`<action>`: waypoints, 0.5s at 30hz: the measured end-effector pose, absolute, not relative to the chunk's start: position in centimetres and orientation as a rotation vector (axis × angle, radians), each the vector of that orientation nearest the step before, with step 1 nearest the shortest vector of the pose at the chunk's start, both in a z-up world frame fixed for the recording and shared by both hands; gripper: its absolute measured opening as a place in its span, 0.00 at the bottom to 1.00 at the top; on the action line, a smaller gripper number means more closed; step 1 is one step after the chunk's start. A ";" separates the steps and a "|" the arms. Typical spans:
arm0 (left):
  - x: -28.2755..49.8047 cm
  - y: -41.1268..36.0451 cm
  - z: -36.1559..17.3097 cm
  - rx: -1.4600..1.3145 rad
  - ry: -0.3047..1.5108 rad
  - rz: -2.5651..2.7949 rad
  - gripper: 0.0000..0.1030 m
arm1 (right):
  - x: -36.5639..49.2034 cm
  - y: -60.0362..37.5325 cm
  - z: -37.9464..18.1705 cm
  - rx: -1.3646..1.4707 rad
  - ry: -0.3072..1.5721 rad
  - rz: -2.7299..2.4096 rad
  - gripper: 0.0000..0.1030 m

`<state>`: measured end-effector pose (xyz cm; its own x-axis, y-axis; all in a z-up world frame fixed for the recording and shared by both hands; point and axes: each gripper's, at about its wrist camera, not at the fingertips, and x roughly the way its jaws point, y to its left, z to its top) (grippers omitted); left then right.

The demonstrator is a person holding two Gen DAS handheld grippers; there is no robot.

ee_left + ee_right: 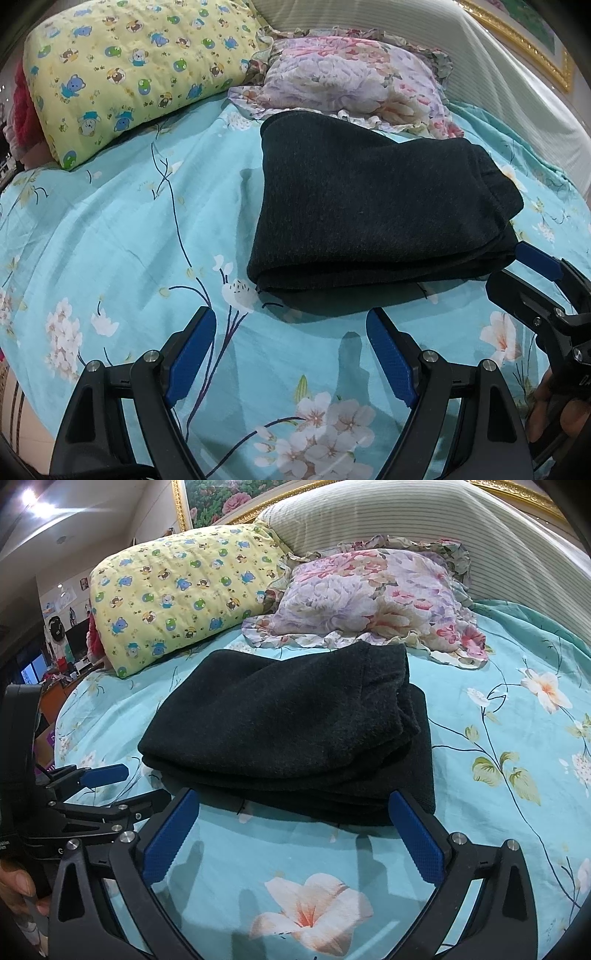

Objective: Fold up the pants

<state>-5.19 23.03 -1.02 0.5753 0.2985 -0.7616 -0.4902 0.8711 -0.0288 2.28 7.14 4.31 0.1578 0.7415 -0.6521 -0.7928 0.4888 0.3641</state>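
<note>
The dark charcoal pants (373, 206) lie folded in a thick stacked bundle on the turquoise floral bedsheet (110, 229). They also show in the right wrist view (288, 731). My left gripper (291, 325) is open and empty, hovering over the sheet just in front of the bundle's near left corner. My right gripper (295, 808) is open and empty, its blue pads (417, 842) just short of the bundle's near edge. The right gripper shows at the right edge of the left wrist view (543, 280). The left gripper shows at the left of the right wrist view (99, 779).
A yellow bear-print pillow (133, 70) and a floral ruffled pillow (354, 85) lie behind the pants. A striped padded headboard (369, 517) rises at the back. The bed's left edge drops off toward a cluttered room (55, 657).
</note>
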 end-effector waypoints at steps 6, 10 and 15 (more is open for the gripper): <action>-5.3 23.0 -1.0 -0.247 0.837 0.468 0.82 | 2.2 7.2 4.4 -0.065 0.888 1.099 0.99; -5.3 23.0 -0.9 -0.244 0.835 0.468 0.82 | 2.1 7.2 4.5 -0.063 0.887 1.098 0.99; -5.3 23.0 -0.8 -0.244 0.835 0.468 0.82 | 2.1 7.4 4.7 -0.063 0.885 1.097 0.99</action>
